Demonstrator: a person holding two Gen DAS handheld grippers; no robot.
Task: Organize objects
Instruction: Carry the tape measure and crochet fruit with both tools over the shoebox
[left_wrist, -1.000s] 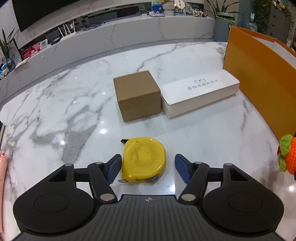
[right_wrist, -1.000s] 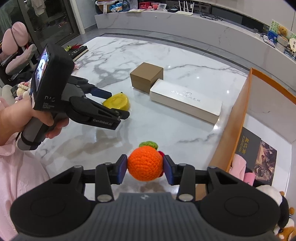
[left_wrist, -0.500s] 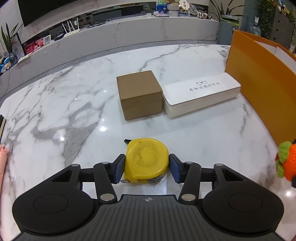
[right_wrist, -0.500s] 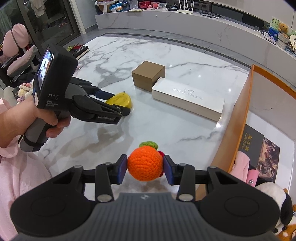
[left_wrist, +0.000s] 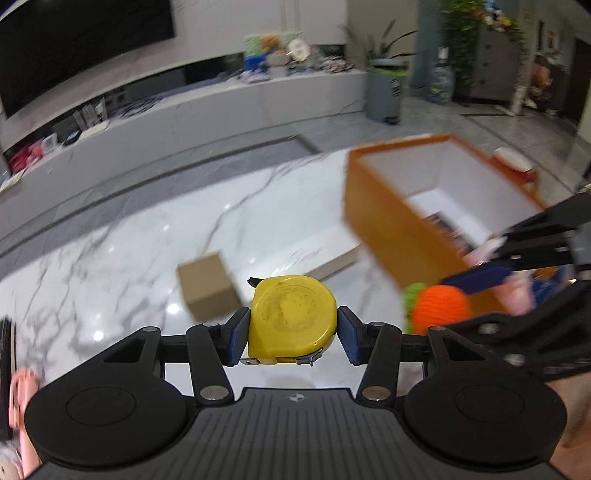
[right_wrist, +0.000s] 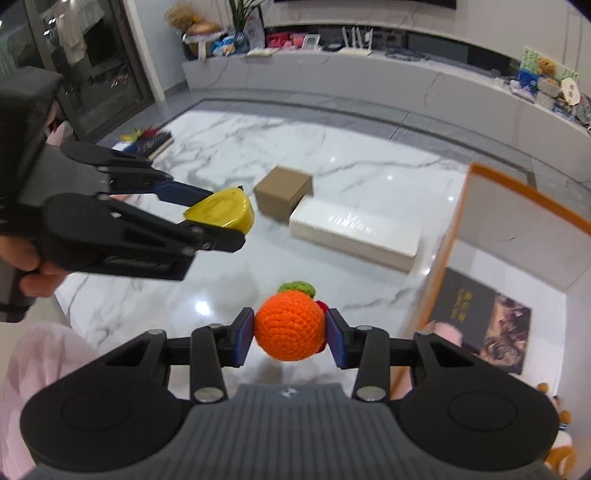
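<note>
My left gripper (left_wrist: 291, 341) is shut on a yellow tape measure (left_wrist: 291, 317) and holds it in the air above the marble table (left_wrist: 122, 266). The same tape measure (right_wrist: 221, 214) shows in the right wrist view, clamped in the left gripper (right_wrist: 207, 212) at the left. My right gripper (right_wrist: 290, 334) is shut on an orange crocheted fruit (right_wrist: 290, 326) with a green leaf, also off the table. That fruit (left_wrist: 441, 308) appears at the right of the left wrist view, beside the orange box (left_wrist: 402, 218).
A brown cardboard box (right_wrist: 284, 192) and a long white box (right_wrist: 354, 236) lie side by side mid-table. The orange-walled box (right_wrist: 517, 236) at the right holds a dark book (right_wrist: 484, 321) and pink items. A person's hand (right_wrist: 33, 266) and pink sleeve are at the left.
The left gripper closed on the tape measure and lifted it well off the table, swinging toward the orange box. The right gripper rose a little with the crocheted fruit.
</note>
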